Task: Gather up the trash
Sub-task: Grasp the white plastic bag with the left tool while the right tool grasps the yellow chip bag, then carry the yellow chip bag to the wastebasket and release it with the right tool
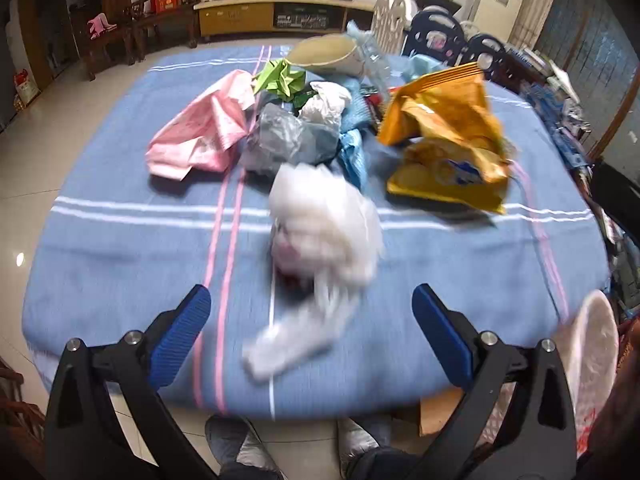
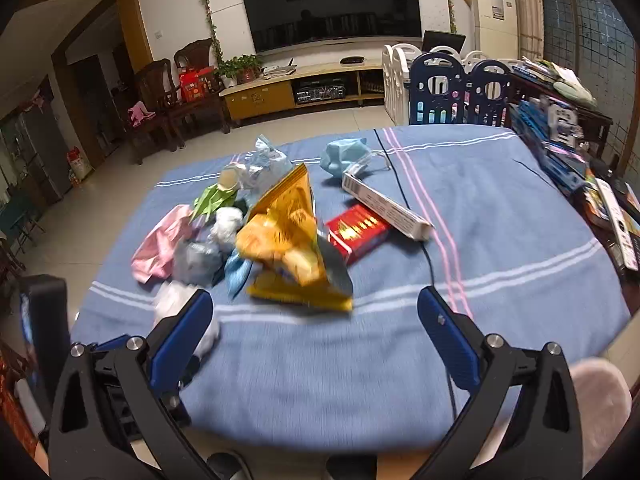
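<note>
A pile of trash lies on the blue striped tablecloth (image 1: 120, 264). Nearest is a blurred white plastic bag (image 1: 324, 232), just ahead of my left gripper (image 1: 312, 320), which is open; the bag's tail trails between the blue pads (image 1: 188, 332) without touching them. Behind lie a yellow chip bag (image 1: 448, 136), a grey bag (image 1: 288, 136), a pink wrapper (image 1: 200, 132) and a green wrapper (image 1: 280, 76). My right gripper (image 2: 316, 332) is open and empty over the near cloth, short of the chip bag (image 2: 288, 248). The white bag (image 2: 176, 304) shows behind its left finger.
A red box (image 2: 356, 232), a long white box (image 2: 388, 204) and a blue face mask (image 2: 344, 156) lie further back right. A bowl (image 1: 328, 54) stands at the far edge. A pale pink round thing (image 1: 592, 360) sits off the near right corner. Cluttered shelves (image 2: 560, 136) flank the right side.
</note>
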Tool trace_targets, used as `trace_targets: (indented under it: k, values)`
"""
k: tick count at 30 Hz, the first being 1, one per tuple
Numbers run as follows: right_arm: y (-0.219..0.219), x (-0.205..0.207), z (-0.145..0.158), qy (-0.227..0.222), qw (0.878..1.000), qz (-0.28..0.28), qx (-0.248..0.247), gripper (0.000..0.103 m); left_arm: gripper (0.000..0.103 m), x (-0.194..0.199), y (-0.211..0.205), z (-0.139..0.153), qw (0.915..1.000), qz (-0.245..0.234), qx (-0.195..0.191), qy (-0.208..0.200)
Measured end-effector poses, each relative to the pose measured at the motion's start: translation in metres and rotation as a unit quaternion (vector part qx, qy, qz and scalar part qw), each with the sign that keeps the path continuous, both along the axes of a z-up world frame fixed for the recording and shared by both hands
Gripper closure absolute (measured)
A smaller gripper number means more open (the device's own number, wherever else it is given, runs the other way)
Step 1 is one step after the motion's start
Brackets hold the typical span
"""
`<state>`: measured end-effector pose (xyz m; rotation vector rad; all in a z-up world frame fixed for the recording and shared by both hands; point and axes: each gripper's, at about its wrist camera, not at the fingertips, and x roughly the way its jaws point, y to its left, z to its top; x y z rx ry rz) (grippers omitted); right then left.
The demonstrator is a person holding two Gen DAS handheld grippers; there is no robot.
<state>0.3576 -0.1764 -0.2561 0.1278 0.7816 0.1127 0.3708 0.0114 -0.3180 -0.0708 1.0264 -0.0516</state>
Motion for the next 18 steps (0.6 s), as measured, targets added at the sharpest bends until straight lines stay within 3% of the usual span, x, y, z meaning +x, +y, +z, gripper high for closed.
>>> trace_targets:
  k: [5, 7, 9, 10, 11, 12, 13, 18]
  values:
    - [0.000, 0.050, -0.033, 0.011, 1.000, -0.001, 0.017, 0.003, 0.003, 0.028, 0.001, -0.015, 0.9988, 0.001, -0.043, 0.022]
    - [0.005, 0.067, -0.054, 0.039, 0.999, 0.004, 0.006, 0.006, 0.009, 0.036, -0.001, -0.021, 0.9975, -0.010, -0.058, 0.040]
    - [0.007, 0.077, -0.066, 0.056, 0.998, 0.013, 0.010, 0.019, 0.033, 0.041, -0.002, -0.023, 0.9962, -0.015, -0.073, 0.044]
    - [0.008, 0.081, -0.072, 0.065, 0.998, 0.018, 0.013, 0.039, 0.041, 0.042, -0.001, -0.023, 0.9957, -0.017, -0.078, 0.046]
    - [0.010, 0.084, -0.079, 0.079, 0.996, 0.027, 0.018, 0.064, 0.060, 0.041, 0.000, -0.022, 0.9952, -0.019, -0.085, 0.044]
    - [0.011, 0.086, -0.084, 0.091, 0.995, 0.034, 0.020, 0.074, 0.069, 0.041, 0.000, -0.021, 0.9949, -0.021, -0.089, 0.043]
    - [0.012, 0.086, -0.085, 0.096, 0.994, 0.039, 0.022, 0.082, 0.071, 0.041, 0.000, -0.021, 0.9949, -0.022, -0.089, 0.042]
    - [0.012, 0.052, -0.042, 0.051, 0.997, 0.050, 0.042, 0.088, 0.075, 0.025, 0.005, 0.010, 0.9936, -0.022, -0.110, 0.006]
